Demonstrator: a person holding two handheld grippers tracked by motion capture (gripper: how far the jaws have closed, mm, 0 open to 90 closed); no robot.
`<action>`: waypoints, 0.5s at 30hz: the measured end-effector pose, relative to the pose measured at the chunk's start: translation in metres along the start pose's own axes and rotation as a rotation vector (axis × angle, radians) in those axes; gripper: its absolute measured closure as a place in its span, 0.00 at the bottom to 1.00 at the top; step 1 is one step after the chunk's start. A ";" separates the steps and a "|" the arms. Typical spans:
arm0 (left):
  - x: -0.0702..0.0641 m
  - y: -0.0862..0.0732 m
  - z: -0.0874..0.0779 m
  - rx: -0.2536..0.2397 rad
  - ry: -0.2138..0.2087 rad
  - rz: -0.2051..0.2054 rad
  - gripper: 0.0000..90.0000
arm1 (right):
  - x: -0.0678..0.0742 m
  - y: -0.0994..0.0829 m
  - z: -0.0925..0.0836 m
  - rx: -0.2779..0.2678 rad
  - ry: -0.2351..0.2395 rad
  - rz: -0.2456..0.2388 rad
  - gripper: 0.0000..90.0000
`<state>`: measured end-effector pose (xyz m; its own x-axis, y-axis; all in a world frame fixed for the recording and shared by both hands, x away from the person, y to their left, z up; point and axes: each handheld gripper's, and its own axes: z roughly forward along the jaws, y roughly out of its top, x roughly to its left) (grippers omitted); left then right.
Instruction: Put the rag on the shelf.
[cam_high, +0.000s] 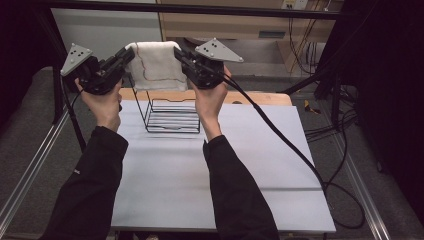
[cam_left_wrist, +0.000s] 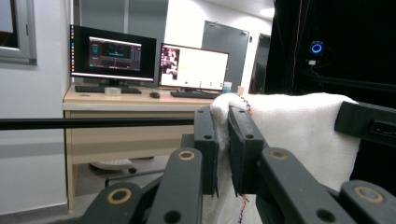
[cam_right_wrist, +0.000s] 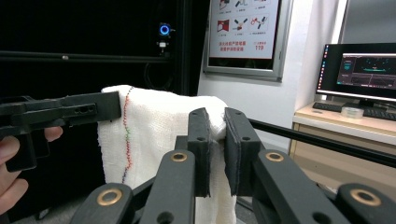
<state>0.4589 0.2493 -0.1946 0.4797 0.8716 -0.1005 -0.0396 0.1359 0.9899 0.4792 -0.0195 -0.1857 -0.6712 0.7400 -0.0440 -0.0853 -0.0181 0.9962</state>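
Two grippers hold one white towel (cam_high: 156, 65) stretched between them in the air, the left gripper (cam_high: 126, 56) clamped on its left top corner and the right gripper (cam_high: 179, 54) on its right top corner. From above, a black wire rack (cam_high: 171, 116) stands on the grey table (cam_high: 170, 170) below the hanging cloth. Each gripper view shows cloth pinched between jaws, plus lit monitors (cam_left_wrist: 113, 53) on a desk (cam_left_wrist: 128, 105) beyond.

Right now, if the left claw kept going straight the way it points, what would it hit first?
Probably the right claw. The left claw, shut on one top corner of the white woven towel with coloured stitching, points across along the towel's upper edge toward the right claw gripping the other corner. The exact line is hard to judge.
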 end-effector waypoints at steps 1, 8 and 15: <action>0.000 0.002 0.001 -0.003 0.000 -0.002 0.91 | -0.001 0.002 0.001 -0.003 -0.002 0.001 0.91; 0.001 0.013 0.009 -0.011 0.000 0.011 0.91 | -0.007 0.009 0.008 -0.008 -0.016 0.010 0.91; 0.006 0.018 0.017 -0.009 0.003 0.008 0.91 | -0.012 0.017 0.016 -0.004 -0.022 -0.005 0.91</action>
<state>0.4759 0.2490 -0.1753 0.4769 0.8741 -0.0929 -0.0517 0.1334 0.9897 0.4974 -0.0176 -0.1676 -0.6546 0.7545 -0.0468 -0.0916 -0.0177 0.9956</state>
